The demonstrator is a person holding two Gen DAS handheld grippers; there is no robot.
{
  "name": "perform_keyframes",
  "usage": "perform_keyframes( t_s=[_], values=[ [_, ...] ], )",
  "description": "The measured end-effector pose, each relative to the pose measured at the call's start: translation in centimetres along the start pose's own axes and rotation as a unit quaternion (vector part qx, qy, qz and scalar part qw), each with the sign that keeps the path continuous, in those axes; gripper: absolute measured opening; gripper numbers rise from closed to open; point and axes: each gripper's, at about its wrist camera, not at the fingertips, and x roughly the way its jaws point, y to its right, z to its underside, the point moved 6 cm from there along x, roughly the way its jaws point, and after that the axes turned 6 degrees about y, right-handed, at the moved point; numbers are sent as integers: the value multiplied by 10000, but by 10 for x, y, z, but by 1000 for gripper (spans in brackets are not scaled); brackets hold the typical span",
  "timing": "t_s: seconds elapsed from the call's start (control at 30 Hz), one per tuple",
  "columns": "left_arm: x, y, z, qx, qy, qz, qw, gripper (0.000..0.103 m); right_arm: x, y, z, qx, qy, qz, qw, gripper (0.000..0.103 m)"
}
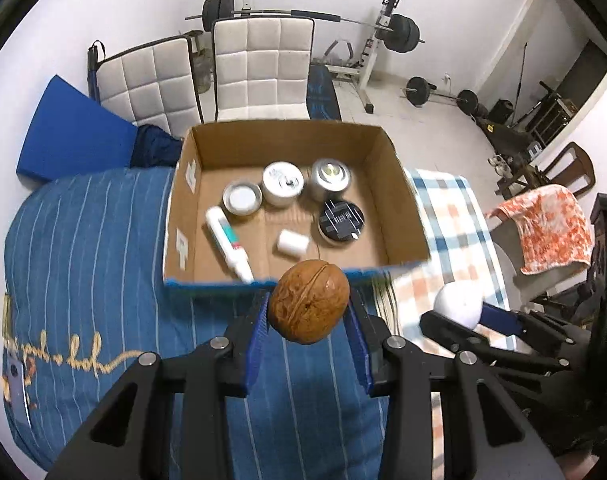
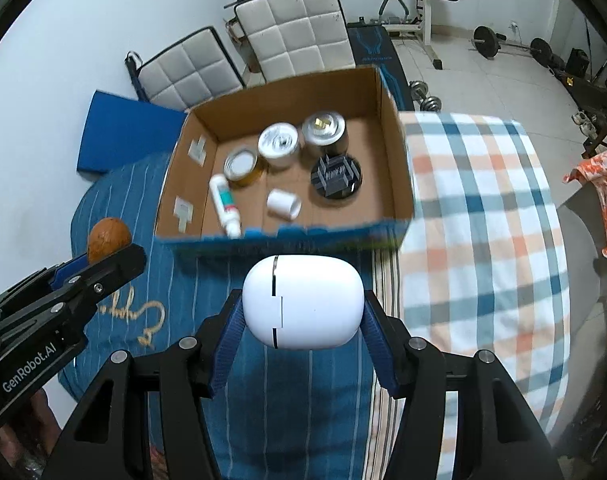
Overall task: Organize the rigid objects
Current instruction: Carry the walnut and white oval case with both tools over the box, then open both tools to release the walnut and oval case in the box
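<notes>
**Two small items held above the bed, box just ahead**

The left gripper [image 1: 308,312] had its fingers closed on a walnut [image 1: 309,301], and the right gripper [image 2: 302,308] had its fingers closed on a smooth white case [image 2: 302,302]. Both were held clear of the blue striped bedcover [image 1: 83,240], just short of the near wall of the cardboard box [image 1: 295,280]. Inside the box lay a white tube [image 1: 227,244], a small white cylinder [image 1: 292,243], a dark round tin [image 1: 340,220] and three round jars.

The walnut's rounded shell gave the pads little to bite, so it could probably roll out. The glossy case might slip likewise. Carried too low, either could catch the box's near wall, and a careless drop could knock the jars.
</notes>
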Motion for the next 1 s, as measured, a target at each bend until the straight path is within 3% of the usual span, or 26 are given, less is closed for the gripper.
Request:
perform_keyframes(
  t_s=[0.17,0.37,0.47,0.63,1.0],
  values=[
    [41,-20,-32,-190,-205,36,9996,34,36,8,-42,125,-124,17,9998,59],
    [133,-48,-47,-341,-1123,-38,9931,34,115,18,-75,74,-713,363,9968,59],
    [179,-60,-46,-517,-1574,-14,9862,34,152,22,-77,95,-1070,436,9933,59],
    [227,-69,-50,-706,-1957,129,9780,34,196,30,-81,294,-1410,537,9881,59],
    [284,-66,-41,-549,-2610,113,9637,35,252,40,-65,175,-2255,817,9707,60]
  ],
)
